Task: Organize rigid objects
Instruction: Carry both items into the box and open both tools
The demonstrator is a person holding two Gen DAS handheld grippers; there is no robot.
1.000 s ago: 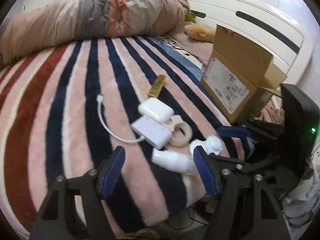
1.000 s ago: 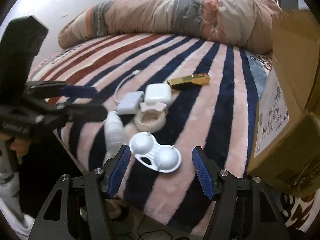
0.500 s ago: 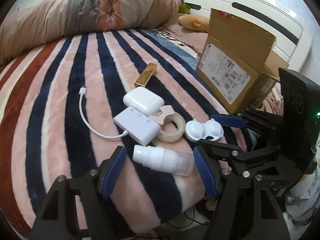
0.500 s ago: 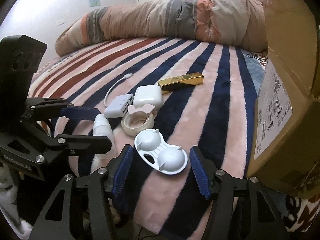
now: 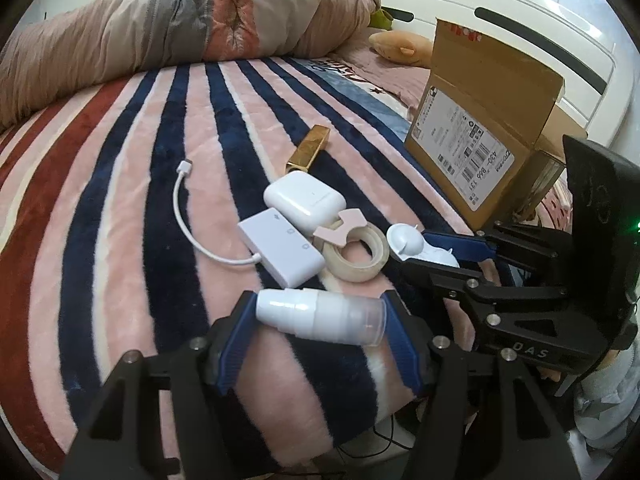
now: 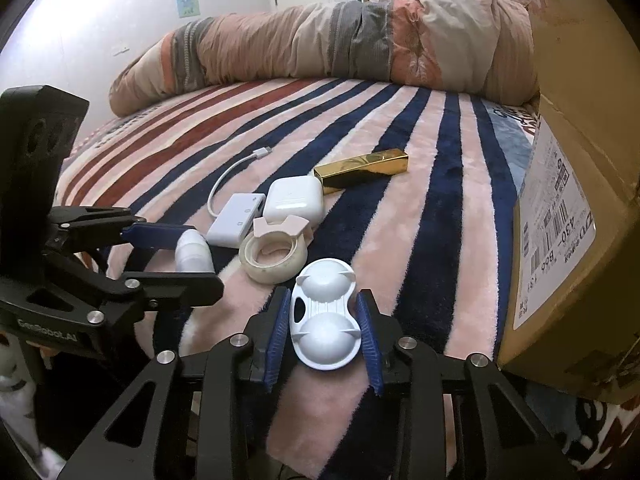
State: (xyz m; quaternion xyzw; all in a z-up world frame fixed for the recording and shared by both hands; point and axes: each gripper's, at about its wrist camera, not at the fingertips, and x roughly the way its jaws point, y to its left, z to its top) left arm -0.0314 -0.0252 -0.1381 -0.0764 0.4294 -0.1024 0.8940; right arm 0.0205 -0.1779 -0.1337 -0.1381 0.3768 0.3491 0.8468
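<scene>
Here the left claw [image 5: 320, 322] lies low, clamped on the spray bottle [image 5: 320, 316]; the right claw [image 6: 324, 330] grips the lens case [image 6: 323, 314]

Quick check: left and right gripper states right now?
Left gripper: shut on the white spray bottle.
Right gripper: shut on the white contact lens case.

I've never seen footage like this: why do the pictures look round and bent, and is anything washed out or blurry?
Both views are fisheye, with black corners. In the right wrist view the cardboard box bulges and the upper-left wall glares white. In the left wrist view the white headboard curves and looks washed out. The spray bottle and contact lens case stay fairly sharp; the edges soften.
</scene>
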